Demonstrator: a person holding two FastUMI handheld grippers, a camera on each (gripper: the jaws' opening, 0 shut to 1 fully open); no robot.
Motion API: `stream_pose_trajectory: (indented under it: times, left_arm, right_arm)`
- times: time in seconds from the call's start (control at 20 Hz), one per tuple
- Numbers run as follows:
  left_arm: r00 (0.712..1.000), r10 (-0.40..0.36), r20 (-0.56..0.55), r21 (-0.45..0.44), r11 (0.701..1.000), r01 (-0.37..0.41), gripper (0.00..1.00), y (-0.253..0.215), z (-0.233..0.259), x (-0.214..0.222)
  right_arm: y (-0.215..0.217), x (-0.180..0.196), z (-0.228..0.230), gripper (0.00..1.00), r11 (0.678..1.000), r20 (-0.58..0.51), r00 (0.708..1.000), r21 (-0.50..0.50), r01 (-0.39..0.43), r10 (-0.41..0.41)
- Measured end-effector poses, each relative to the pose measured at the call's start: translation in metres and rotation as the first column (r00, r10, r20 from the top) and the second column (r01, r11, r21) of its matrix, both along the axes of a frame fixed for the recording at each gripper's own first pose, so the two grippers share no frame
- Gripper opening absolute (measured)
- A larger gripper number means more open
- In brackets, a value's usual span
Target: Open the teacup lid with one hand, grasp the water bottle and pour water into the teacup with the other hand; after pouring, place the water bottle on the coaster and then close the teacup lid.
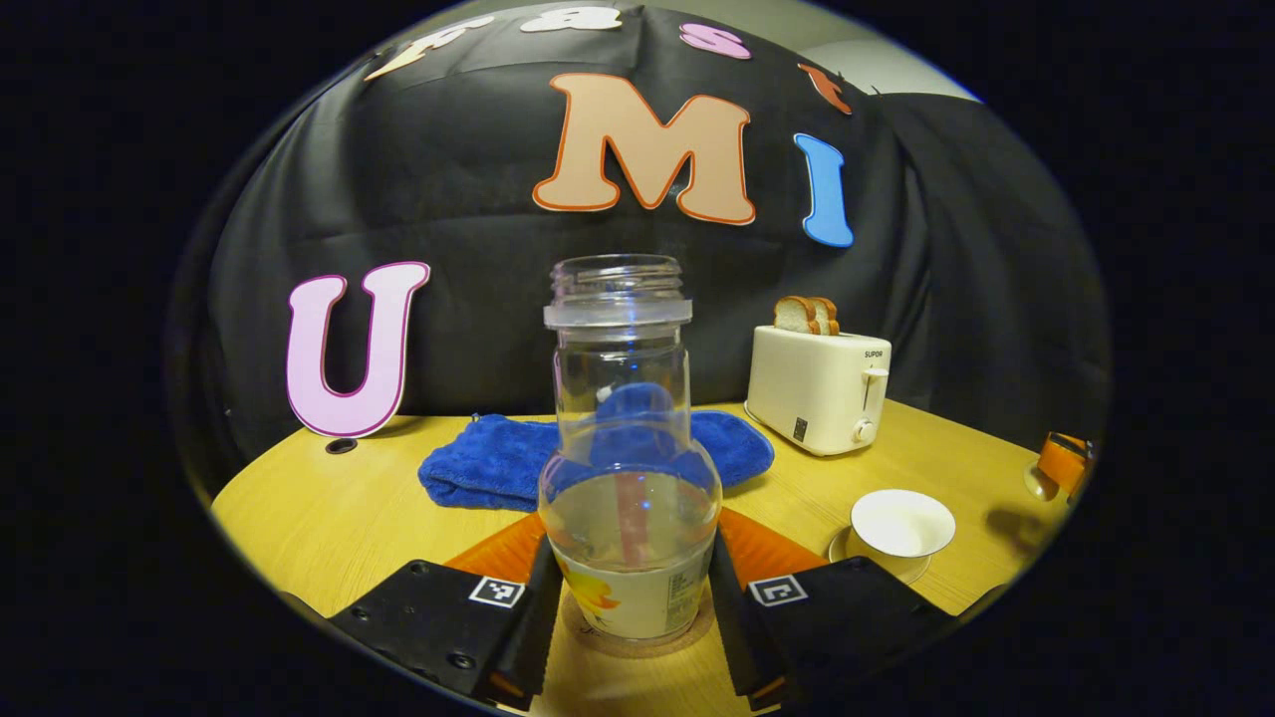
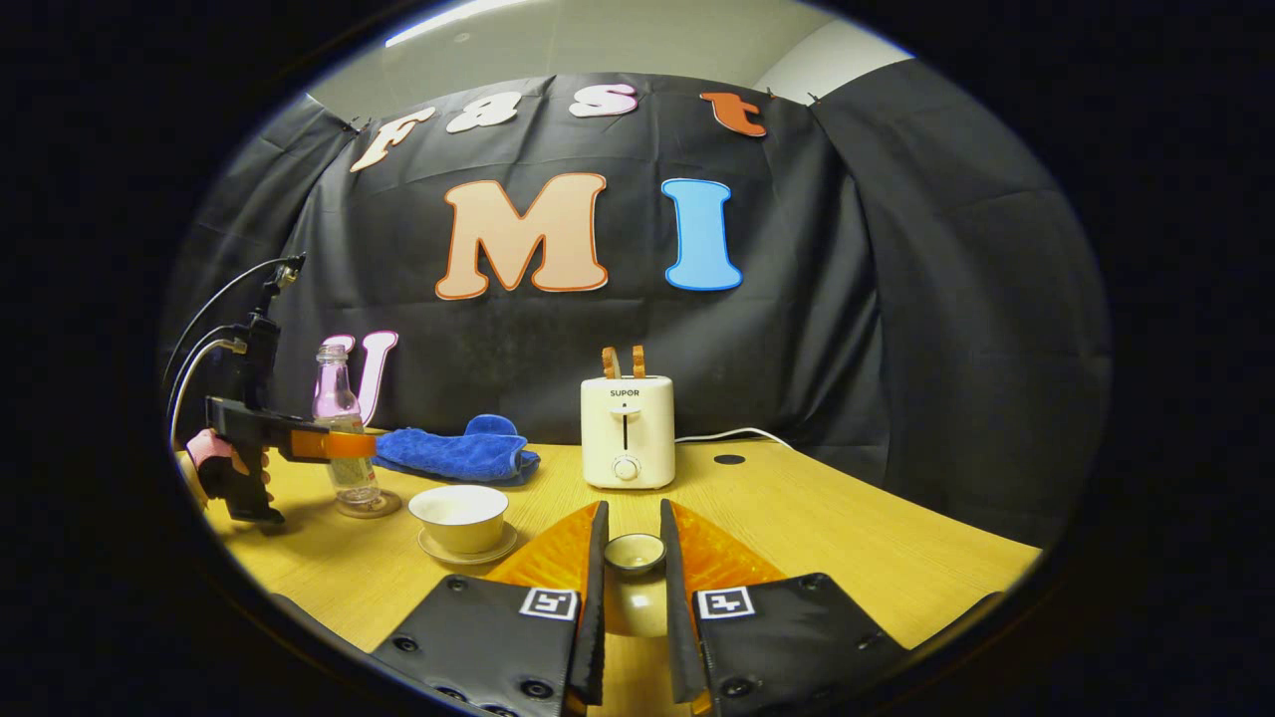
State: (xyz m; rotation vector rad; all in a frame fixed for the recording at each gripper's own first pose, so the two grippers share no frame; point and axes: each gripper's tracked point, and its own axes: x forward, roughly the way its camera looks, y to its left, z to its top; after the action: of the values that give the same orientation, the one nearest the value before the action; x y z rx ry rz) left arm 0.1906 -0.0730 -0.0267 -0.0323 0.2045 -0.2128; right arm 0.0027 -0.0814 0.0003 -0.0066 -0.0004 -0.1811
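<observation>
Between the left gripper (image 1: 630, 588) fingers, in the left gripper view, a clear uncapped glass water bottle (image 1: 626, 468) is seen standing on a round cork coaster (image 1: 637, 637), both fingers flanking its labelled base, though contact cannot be told; a white lidless teacup (image 1: 901, 525) on its saucer is shown at right. In the right gripper view, the small white teacup lid (image 2: 635, 553) is held clamped between the right gripper (image 2: 634, 568) fingers above the wooden table (image 2: 847, 538), with the teacup left of it and the bottle beyond.

Wooden table (image 2: 847, 548): towel (image 2: 453, 453), toaster (image 2: 628, 431), saucer (image 2: 468, 547), coaster (image 1: 637, 637).
</observation>
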Motion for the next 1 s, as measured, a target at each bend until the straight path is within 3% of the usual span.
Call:
stream_pose_trajectory:
  times: [0.6, 0.7, 0.85, 1.0]
  left_arm:
    - [0.999, -0.006, -0.050, 0.019, 1.000, 0.007, 0.74, -0.002, -0.017, 0.001]
    - [0.998, 0.001, -0.060, 0.024, 1.000, 0.000, 0.86, 0.000, -0.021, 0.001]
    - [0.999, 0.009, -0.031, 0.017, 1.000, -0.009, 0.94, 0.001, -0.015, 0.002]
    - [1.000, 0.009, 0.005, 0.037, 0.999, -0.009, 0.96, 0.002, -0.011, -0.003]
  right_arm:
    - [-0.001, 0.000, 0.000, 0.29, 1.000, 0.000, 1.000, 0.000, -0.001, 0.001]
    - [-0.001, 0.000, 0.000, 0.29, 1.000, 0.000, 1.000, -0.001, -0.001, 0.001]
    - [-0.001, 0.000, 0.001, 0.29, 1.000, 0.000, 1.000, 0.000, -0.001, 0.001]
    - [-0.001, 0.000, 0.001, 0.29, 1.000, 0.000, 1.000, 0.000, -0.001, 0.001]
